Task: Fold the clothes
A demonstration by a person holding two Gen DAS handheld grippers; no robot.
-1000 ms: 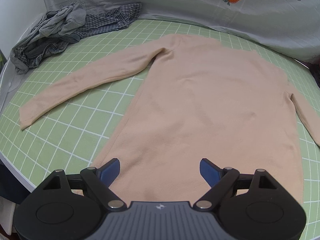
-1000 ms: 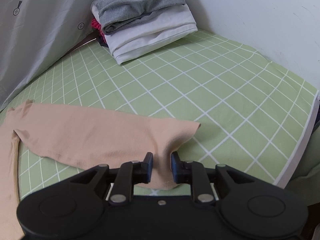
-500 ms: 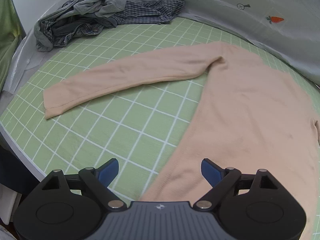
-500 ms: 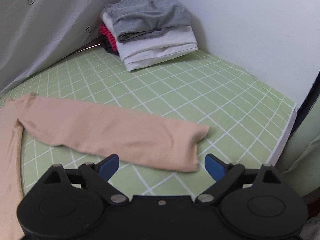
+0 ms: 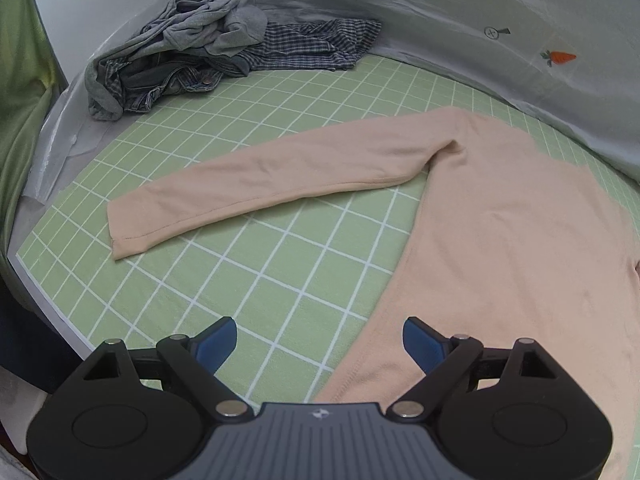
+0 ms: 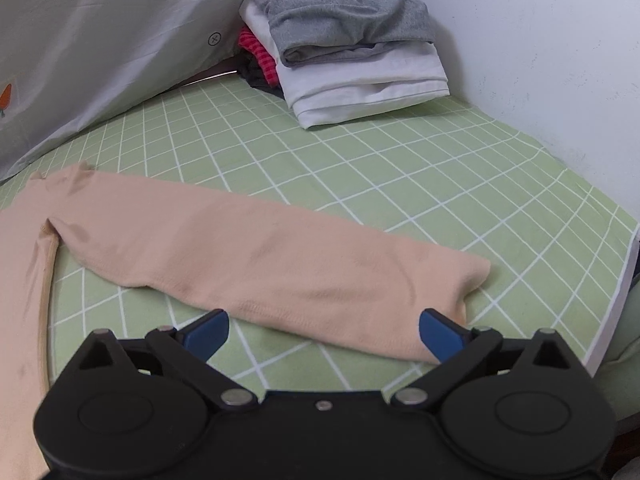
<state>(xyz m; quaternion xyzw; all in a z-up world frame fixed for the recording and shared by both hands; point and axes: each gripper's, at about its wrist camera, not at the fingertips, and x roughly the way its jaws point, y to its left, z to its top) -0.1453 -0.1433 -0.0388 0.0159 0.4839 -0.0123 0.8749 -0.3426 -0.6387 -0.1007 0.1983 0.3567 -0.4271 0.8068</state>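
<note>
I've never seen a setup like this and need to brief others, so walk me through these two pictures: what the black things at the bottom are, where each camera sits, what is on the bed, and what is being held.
There is no robot here. A person holds one hand-held pair of tongs in each hand, and each pair carries a wide-angle camera looking forward along its two blue-tipped fingers. The black shapes at the bottom are those tools.

The left wrist view shows the left tongs, spread open and holding nothing. Beyond them a peach long-sleeved top lies flat on the green checked sheet, one sleeve stretched out. An unfolded heap of clothes sits in the far corner.

The right wrist view shows the right tongs, also open and empty, over the other sleeve. A folded stack of clothes rests against the wall.
</note>
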